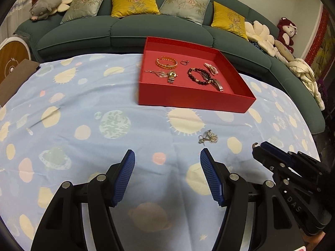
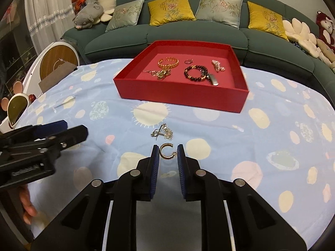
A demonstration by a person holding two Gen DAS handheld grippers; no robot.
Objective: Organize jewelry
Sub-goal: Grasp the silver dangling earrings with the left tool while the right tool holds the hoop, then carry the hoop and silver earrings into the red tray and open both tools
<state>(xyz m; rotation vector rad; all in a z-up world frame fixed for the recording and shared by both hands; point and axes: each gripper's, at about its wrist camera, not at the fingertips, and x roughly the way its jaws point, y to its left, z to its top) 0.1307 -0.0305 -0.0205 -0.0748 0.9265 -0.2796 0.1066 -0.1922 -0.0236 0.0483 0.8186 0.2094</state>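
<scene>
In my right wrist view, the right hand-held gripper (image 2: 168,149) sits at lower centre of the frame with its blue-padded fingers (image 2: 155,163) drawn close around a small gold open hoop earring (image 2: 166,151). The hoop stands between the two pads, its right edge touching the right pad; I cannot tell whether the left pad touches it too. Just above the hoop in the frame, a tangled silver chain piece (image 2: 162,132) lies on the surface, which is covered by a pale blue cloth printed with suns and planets (image 2: 261,138).

In the upper middle of that frame stands a shallow red rectangular box with a pink floor (image 2: 180,96). Inside it I see a gold link bracelet (image 2: 168,62) at the upper left, a small silver ring (image 2: 188,61) beside it, a dark brown beaded bracelet (image 2: 195,73) in the middle, and a gold watch (image 2: 162,74) toward the lower left.

In my left wrist view, the left hand-held gripper (image 1: 167,156) hangs over bare cloth at lower centre, its ridged blue fingers (image 1: 125,173) wide apart and holding nothing. The right gripper shows at the lower right edge there, and the silver chain piece lies just above the left gripper's right finger
</scene>
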